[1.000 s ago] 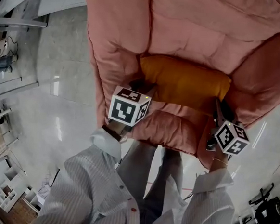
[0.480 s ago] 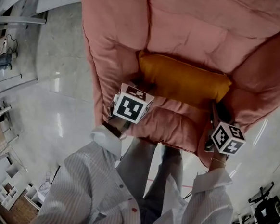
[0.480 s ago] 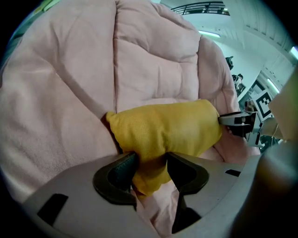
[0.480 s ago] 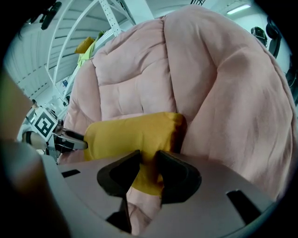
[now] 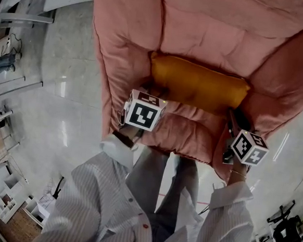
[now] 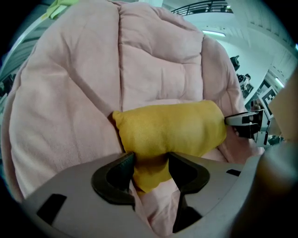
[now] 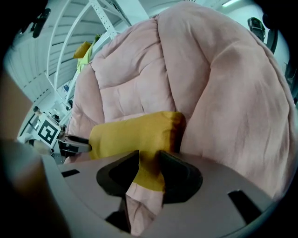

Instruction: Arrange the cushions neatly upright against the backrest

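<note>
Against the backrest [image 5: 216,29]: mustard-yellow rectangular fabric cushion [image 5: 198,85] is standing on its long edge across the pink padded plush armchair [image 5: 119,63], at the back of the seat [image 5: 187,128].
left gripper [image 6: 151,169]: pinching the cushion's lower left corner. Its jaws have just been opening, with fabric bunched between them.
right gripper [image 7: 149,172]: pinching the lower right corner. Its jaws have also just been opening on the fabric.
step: probably releasing.
doing it well: be opening both sides evenly, then backing straight out along the jaws so neither corner is dragging forward.
risk: one side snagging, leaving the cushion tipping or skewing.
</note>
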Tool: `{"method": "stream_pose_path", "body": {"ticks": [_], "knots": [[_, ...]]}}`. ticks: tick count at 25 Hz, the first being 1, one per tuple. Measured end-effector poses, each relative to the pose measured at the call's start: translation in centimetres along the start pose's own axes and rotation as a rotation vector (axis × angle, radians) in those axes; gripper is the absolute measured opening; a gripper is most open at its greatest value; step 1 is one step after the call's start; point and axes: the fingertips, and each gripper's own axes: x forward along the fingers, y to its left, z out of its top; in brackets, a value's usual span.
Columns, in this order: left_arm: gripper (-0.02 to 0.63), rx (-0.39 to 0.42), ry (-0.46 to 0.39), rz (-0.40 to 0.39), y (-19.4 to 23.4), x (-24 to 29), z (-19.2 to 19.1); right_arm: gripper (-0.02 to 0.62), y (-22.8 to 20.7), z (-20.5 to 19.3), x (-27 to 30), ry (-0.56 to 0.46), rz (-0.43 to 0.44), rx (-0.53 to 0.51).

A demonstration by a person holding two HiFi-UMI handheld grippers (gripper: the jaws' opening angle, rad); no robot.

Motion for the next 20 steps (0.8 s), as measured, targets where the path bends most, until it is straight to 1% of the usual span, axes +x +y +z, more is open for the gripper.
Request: {"method": "stream_pose_path", "body": {"ticks": [4, 7, 11, 13, 17, 20], "knots": [[0.238, 0.004, -0.028, 0.007, 0.2, -1.5, -0.2, 0.107, 1.1, 0.1, -0.8, -0.002, 0.008, -0.045], [0.242, -0.001, -0.053, 0.014, -0.6, -3.0, 0.0, 0.107, 1.6, 0.8, -2.4, -0.020, 0.019, -0.081], [0.242, -0.007, -0.092, 0.031, -2.2, -5.2, 0.3, 0.107, 3.1, 2.0, -4.6, -0.044, 0.056, -0.142], [0.242, -0.021, -0.105, 0.032, -2.9, -6.6, 0.1, 0.107, 4.6, 2.5, -5.8, -0.056, 0.086, -0.151], [0.242, -0.060, -0.175, -0.012, -5.8, -9.7, 1.6, 0.107, 7.2, 4.6, -9.5, -0.117, 0.155, -0.151], [0.242, -0.057, -0.223, -0.053, -9.0, -12.3, 3.2, 0.107, 9.0, 5.6, -12.8, -0.163, 0.212, -0.130]]}}
